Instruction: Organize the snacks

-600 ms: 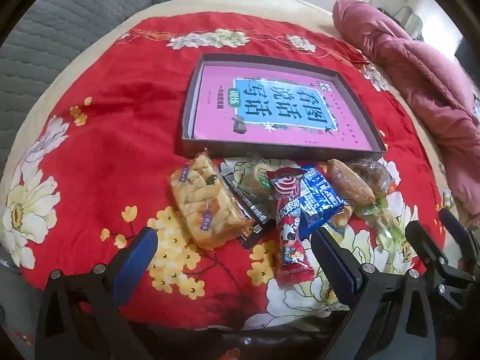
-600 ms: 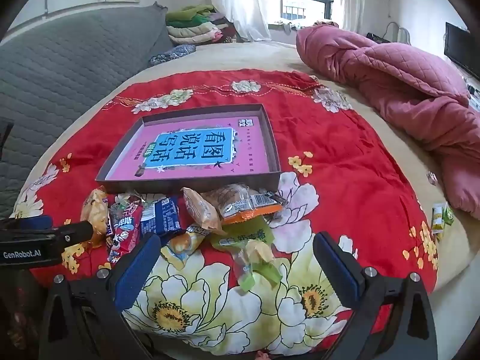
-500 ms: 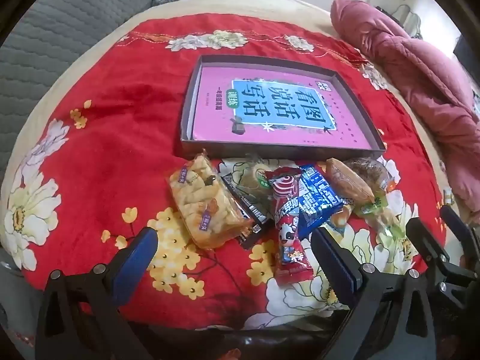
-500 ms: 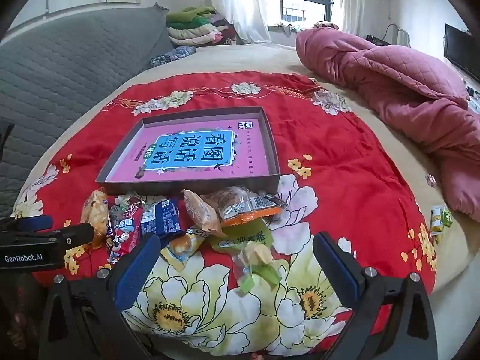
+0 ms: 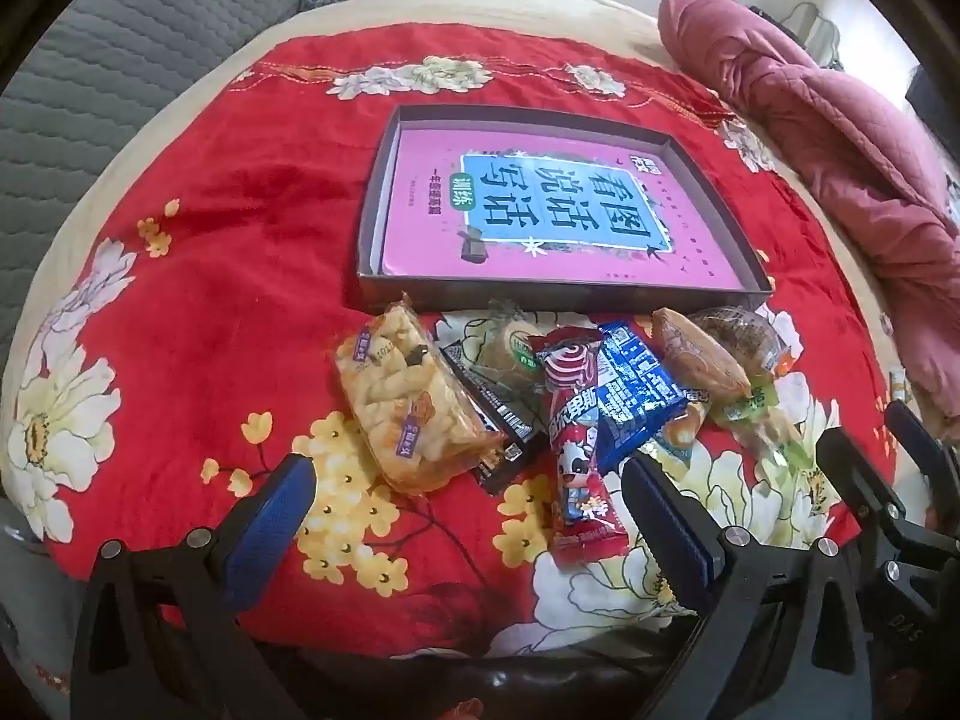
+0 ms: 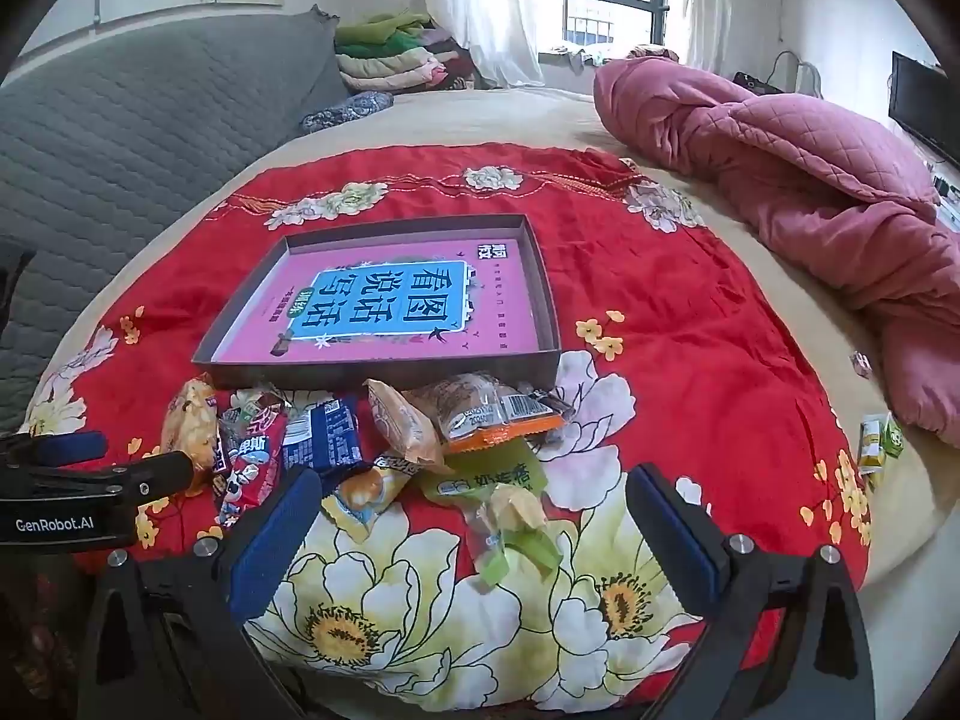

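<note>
Left gripper (image 5: 468, 492): jaws spread wide, empty, hovering over the near snacks.
Cracker pack (image 5: 408, 402): leftmost of the row, touching a black wrapper.
Red packet (image 5: 579, 450): lies between the fingers' line, beside a blue packet (image 5: 636, 396).
Box (image 5: 540, 293): shallow, pink-lined, just behind the snacks.
Right gripper (image 6: 474, 534): spread wide, empty, above a green wrapper (image 6: 516, 528).
Pink quilt (image 6: 810, 168): far right, well apart.

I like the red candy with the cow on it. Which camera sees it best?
The left wrist view: the long red cow-print candy wrapper lies whole and near the picture's middle. The right wrist view shows it small, far to one side, partly hidden.
</note>
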Tool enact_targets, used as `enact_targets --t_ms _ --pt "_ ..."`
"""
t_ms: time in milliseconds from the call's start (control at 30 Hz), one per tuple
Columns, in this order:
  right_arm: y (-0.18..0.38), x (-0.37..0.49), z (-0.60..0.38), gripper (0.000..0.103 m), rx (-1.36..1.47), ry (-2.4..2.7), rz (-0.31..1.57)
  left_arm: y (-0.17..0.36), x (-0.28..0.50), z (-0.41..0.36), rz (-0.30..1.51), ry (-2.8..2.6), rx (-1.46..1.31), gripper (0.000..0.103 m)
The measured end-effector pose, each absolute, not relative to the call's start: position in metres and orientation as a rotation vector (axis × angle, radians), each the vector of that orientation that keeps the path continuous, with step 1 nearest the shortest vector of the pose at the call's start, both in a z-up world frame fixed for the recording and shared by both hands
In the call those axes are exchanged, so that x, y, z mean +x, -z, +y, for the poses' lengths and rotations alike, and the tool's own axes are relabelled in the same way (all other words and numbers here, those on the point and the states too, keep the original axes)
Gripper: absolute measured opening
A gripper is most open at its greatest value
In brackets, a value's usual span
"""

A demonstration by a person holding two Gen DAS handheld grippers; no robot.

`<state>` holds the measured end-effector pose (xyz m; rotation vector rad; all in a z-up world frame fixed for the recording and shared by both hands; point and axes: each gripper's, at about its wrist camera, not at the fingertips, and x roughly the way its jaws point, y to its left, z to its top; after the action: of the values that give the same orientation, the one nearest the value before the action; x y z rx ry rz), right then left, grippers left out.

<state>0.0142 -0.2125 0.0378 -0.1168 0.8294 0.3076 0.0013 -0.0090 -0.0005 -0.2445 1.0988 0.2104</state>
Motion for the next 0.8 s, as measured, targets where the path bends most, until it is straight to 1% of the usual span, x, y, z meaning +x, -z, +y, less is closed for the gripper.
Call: enact_targets --t_ms 800 --pt "-0.04 0.0134 -0.2121 0.102 -0.124 -0.31 0.831 0.0013 0.0004 -0.0081 1.108 -0.209 -0.237 0.102"
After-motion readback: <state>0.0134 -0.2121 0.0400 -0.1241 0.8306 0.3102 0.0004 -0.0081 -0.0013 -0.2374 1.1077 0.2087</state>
